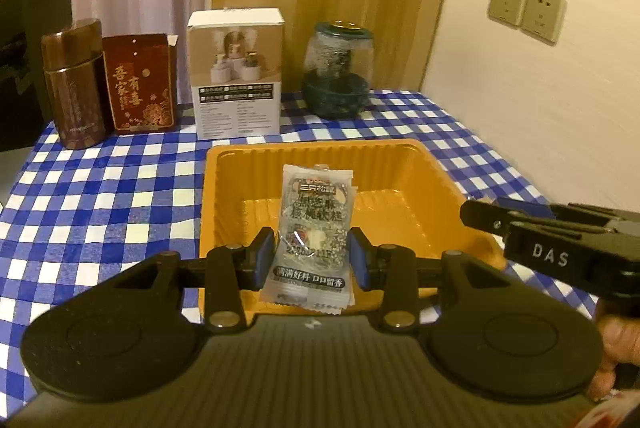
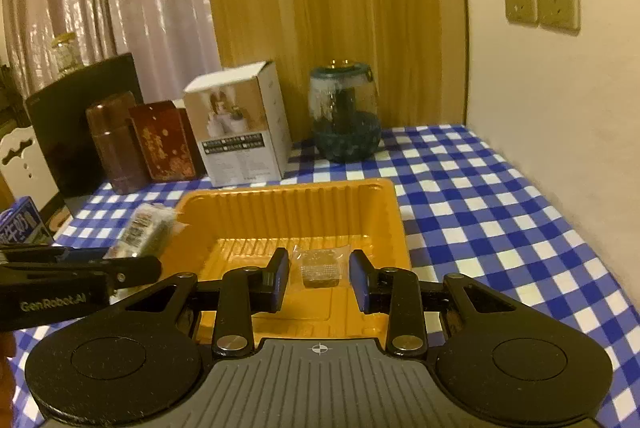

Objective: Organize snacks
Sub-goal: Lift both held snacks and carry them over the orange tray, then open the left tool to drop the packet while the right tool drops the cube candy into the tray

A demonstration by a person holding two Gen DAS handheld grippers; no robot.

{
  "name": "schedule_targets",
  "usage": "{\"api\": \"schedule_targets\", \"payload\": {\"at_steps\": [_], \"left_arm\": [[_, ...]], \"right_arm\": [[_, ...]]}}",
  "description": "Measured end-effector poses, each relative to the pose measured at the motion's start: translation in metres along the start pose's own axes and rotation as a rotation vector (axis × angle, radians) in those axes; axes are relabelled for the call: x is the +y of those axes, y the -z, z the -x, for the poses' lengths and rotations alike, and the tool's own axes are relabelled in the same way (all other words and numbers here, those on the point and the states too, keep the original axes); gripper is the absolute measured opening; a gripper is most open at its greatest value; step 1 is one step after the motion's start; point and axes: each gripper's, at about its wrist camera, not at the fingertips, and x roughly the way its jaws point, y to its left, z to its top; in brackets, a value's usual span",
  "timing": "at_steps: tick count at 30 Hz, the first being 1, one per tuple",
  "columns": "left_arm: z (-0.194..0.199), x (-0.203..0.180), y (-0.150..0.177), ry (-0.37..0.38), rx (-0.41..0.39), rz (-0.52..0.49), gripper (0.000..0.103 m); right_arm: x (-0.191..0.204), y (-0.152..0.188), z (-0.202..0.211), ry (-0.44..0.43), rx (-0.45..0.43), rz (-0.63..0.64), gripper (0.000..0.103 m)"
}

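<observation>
An orange plastic tray (image 1: 424, 179) sits on the blue-checked tablecloth. My left gripper (image 1: 312, 260) is shut on a clear snack packet (image 1: 312, 228) with dark print, held upright over the tray's near edge. In the right wrist view the same packet (image 2: 146, 230) shows held at the tray's left side by the left gripper (image 2: 132, 270). My right gripper (image 2: 319, 280) is open above the tray (image 2: 288, 203), with a small clear-wrapped dark snack (image 2: 320, 266) lying on the tray floor between its fingers. The right gripper also shows at the right of the left wrist view (image 1: 480, 218).
At the back stand a brown canister (image 1: 74, 83), a red box (image 1: 140, 83), a white carton (image 1: 236, 71) and a glass jar (image 1: 338, 71). A blue carton (image 2: 24, 224) sits at the left table edge. The wall (image 1: 540, 107) borders the right side.
</observation>
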Motion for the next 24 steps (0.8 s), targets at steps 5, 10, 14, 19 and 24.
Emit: {"api": "schedule_targets", "payload": {"at_steps": [5,10,14,19,24], "left_arm": [[-0.015,0.007,-0.002,0.002,0.007,0.018,0.036],[-0.03,0.01,-0.003,0.009,0.016,0.029,0.036],[-0.04,0.01,-0.002,0.007,0.009,0.021,0.04],[-0.042,0.015,0.001,-0.017,0.023,0.022,0.041],[-0.039,0.019,0.002,-0.028,0.023,0.031,0.042]], "right_arm": [[0.0,0.001,-0.024,0.005,0.025,-0.006,0.034],[-0.001,0.0,-0.039,0.01,0.041,-0.005,0.034],[-0.002,0.001,-0.046,0.013,0.05,-0.012,0.034],[-0.002,0.002,-0.047,0.009,0.058,-0.02,0.034],[0.0,0.002,-0.045,0.005,0.053,-0.02,0.034]]}}
